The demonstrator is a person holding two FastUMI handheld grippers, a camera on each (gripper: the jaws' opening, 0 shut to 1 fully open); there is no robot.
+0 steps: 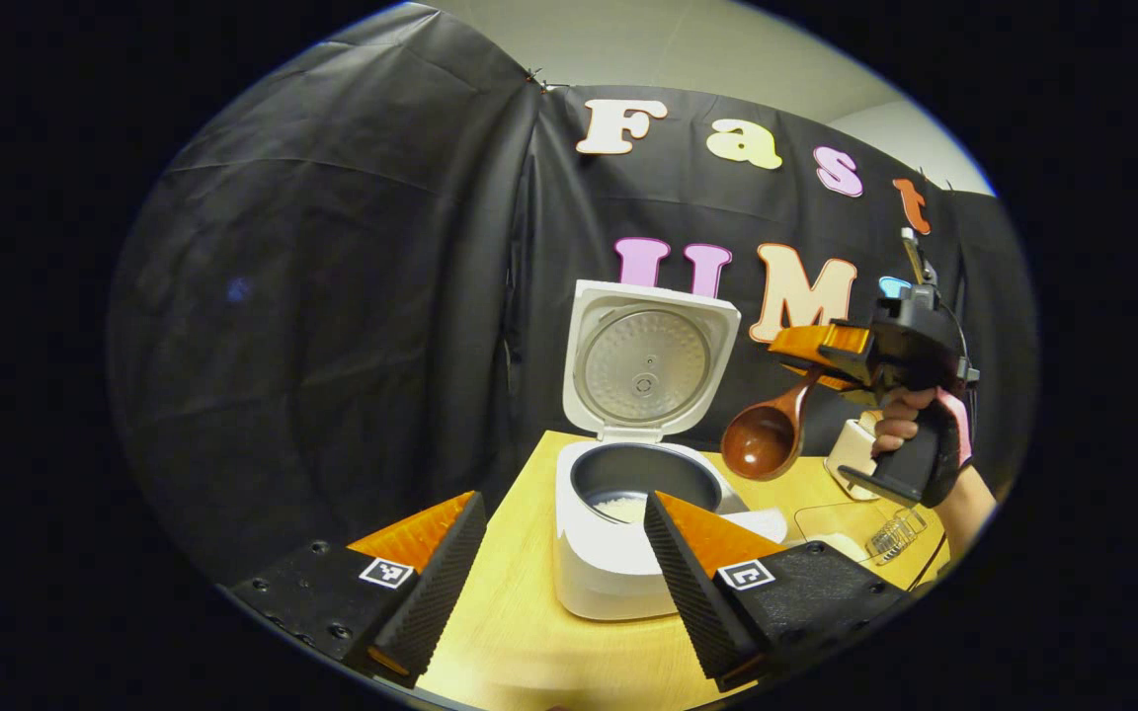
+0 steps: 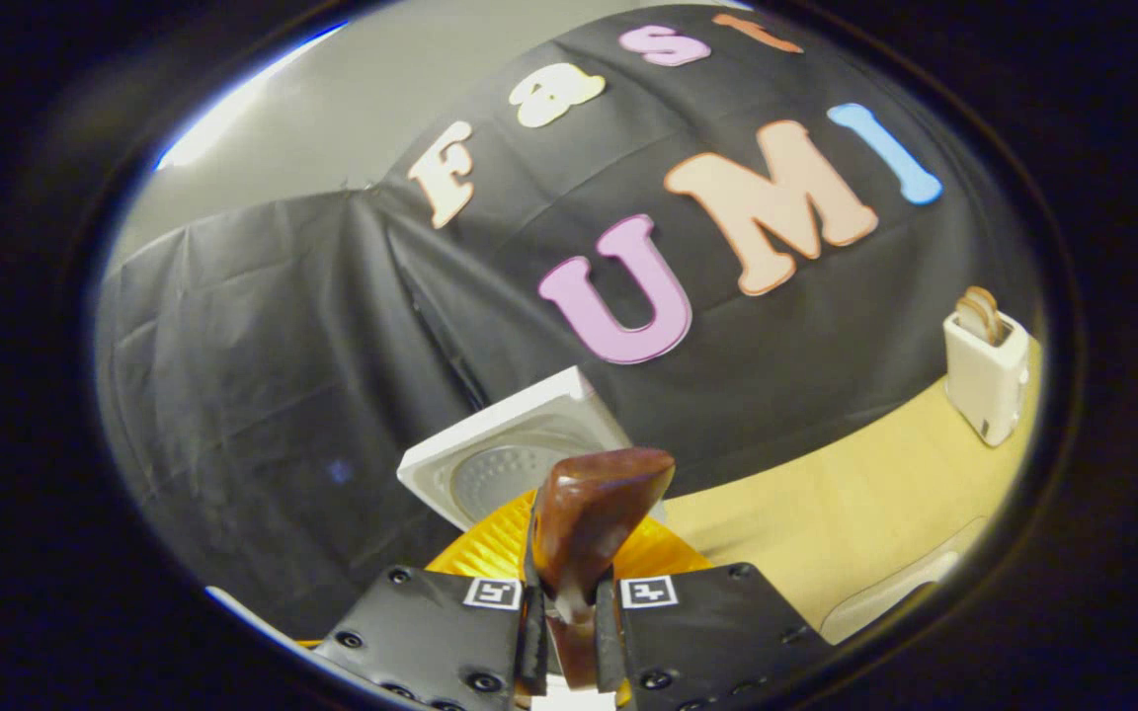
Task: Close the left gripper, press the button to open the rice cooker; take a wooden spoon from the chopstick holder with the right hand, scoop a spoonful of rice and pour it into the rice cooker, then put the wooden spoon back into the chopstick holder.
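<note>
The white rice cooker [image 1: 618, 578] stands on the table with its lid [image 1: 646, 363] up, and a little white rice [image 1: 622, 509] lies in the dark inner pot. My left gripper [image 1: 564, 504] is open just in front of the cooker, holding nothing. Farther right, the right gripper [image 1: 821, 357] is shut on the handle of a brown wooden spoon [image 1: 765, 439], whose bowl hangs above the cooker's right rim. In the right gripper view the spoon handle [image 2: 589, 523] sits pinched in the right gripper [image 2: 569, 607], with the raised lid [image 2: 510, 464] beyond. The white chopstick holder [image 2: 986, 380] stands at the far right.
A hand [image 1: 900, 420] holds the right gripper's black grip. Behind it is the chopstick holder [image 1: 853, 449]. A clear container [image 1: 890, 538] rests near the wooden table's [image 1: 520, 632] right edge. A pale rounded object [image 2: 885, 592] lies at the table's near side.
</note>
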